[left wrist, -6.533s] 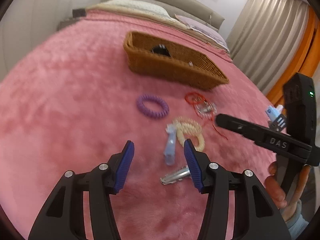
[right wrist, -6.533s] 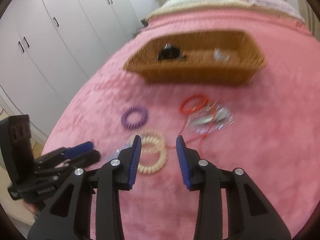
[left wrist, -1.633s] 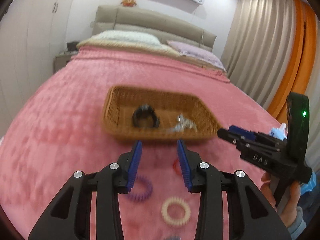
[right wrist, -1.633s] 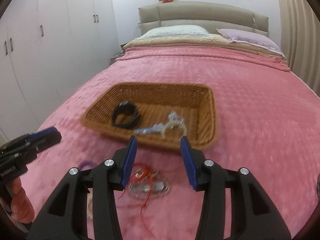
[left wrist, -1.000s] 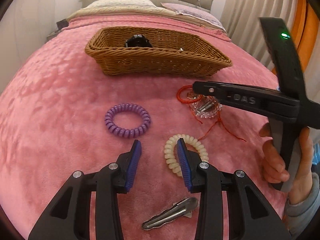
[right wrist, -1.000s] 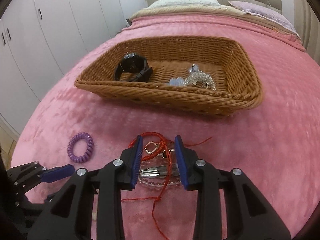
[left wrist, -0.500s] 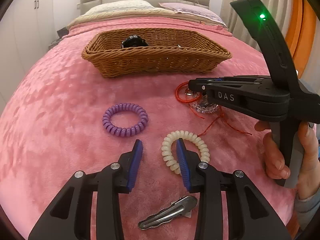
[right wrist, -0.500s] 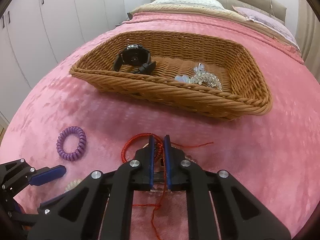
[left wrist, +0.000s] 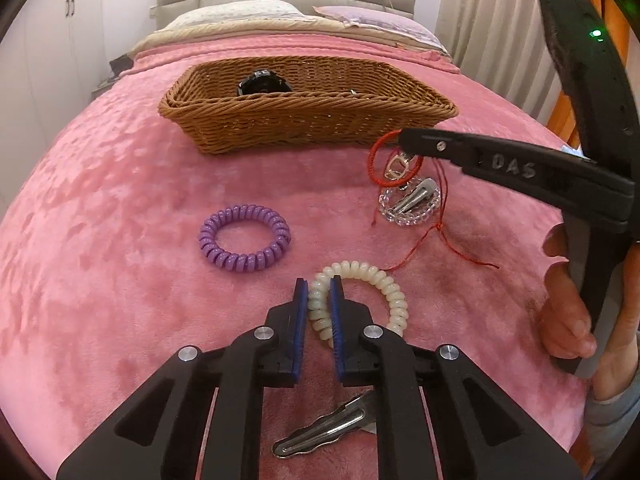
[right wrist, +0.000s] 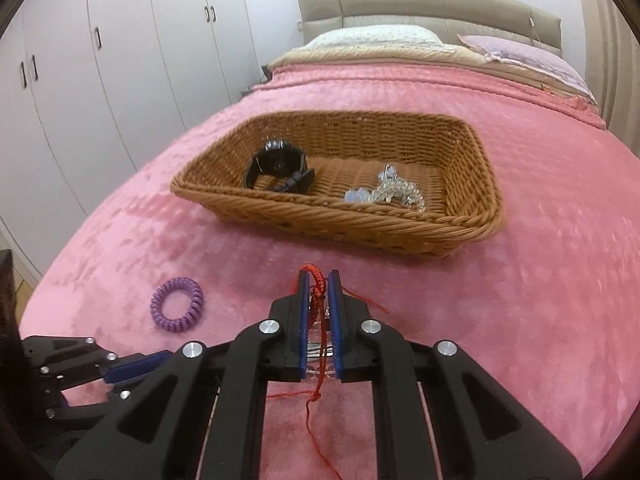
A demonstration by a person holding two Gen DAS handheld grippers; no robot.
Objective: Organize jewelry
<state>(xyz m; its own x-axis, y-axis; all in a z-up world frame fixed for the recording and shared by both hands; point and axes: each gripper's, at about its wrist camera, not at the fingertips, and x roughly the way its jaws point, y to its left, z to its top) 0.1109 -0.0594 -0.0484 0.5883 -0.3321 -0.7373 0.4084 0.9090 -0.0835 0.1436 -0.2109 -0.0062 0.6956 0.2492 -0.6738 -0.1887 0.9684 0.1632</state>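
My left gripper (left wrist: 319,289) is shut on the left side of a cream coil bracelet (left wrist: 384,284) that lies on the pink bedspread. My right gripper (right wrist: 318,282) is shut on a red cord bracelet (right wrist: 317,277) and holds it lifted, its loop (left wrist: 373,160) and a gold clasp hanging from the fingertips. Under it lie a clear bead bracelet (left wrist: 408,216) and a silver hair clip (left wrist: 418,196). A purple coil bracelet (left wrist: 244,237) lies to the left; it also shows in the right wrist view (right wrist: 176,305). The wicker basket (right wrist: 460,220) holds a black watch (right wrist: 280,168) and a crystal piece (right wrist: 394,192).
A second silver hair clip (left wrist: 324,434) lies on the bedspread below my left gripper. The basket (left wrist: 304,120) stands farther up the bed, pillows and headboard behind it. White wardrobes (right wrist: 100,60) are on the left, curtains (left wrist: 492,20) on the right.
My left gripper has closed on the cream coil bracelet. My right gripper, shut on the red cord bracelet, has lifted it off the bedspread.
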